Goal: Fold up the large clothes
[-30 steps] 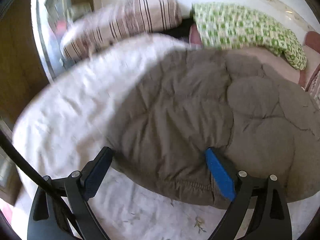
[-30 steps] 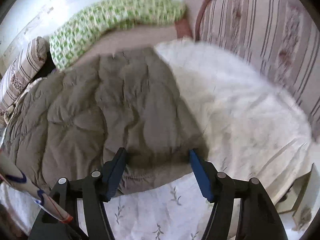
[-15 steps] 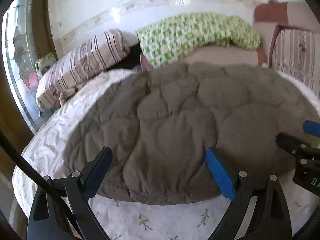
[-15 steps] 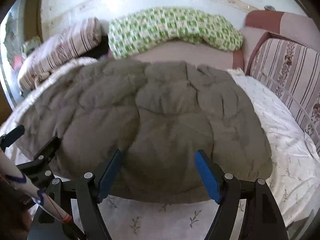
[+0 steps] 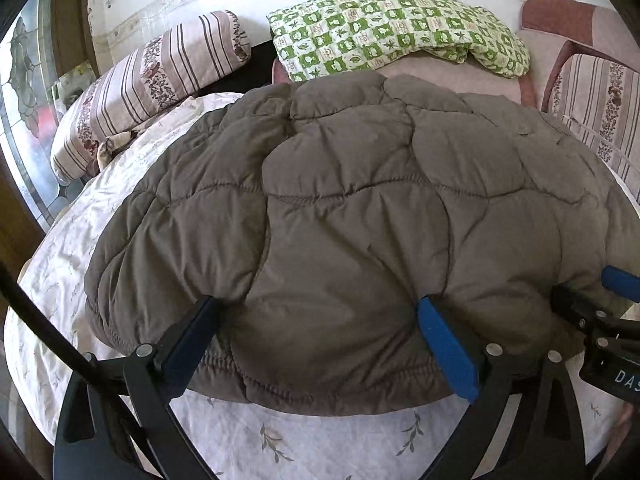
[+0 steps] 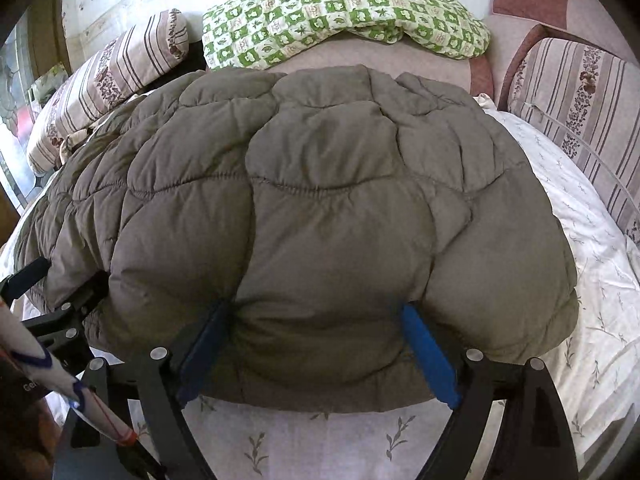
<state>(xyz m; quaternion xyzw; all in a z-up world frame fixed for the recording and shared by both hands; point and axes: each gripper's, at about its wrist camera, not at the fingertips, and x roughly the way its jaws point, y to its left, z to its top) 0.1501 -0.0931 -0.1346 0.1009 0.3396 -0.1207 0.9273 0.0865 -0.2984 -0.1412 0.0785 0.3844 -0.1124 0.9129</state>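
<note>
Both grippers' jaws (opening) angle down astride the quilted coat [image 5: 352, 220].

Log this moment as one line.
brown quilted jacket on bed sheet | left gripper opening, hem between jaws | right gripper opening, hem between jaws

Puffy brown quilted jacket [image 5: 352, 232] lay on white floral bedsheet [image 5: 280, 440]; left gripper [image 5: 320, 340], jaws opening, straddled its hem. Green checked cushion [image 5: 396, 28] behind.
</note>
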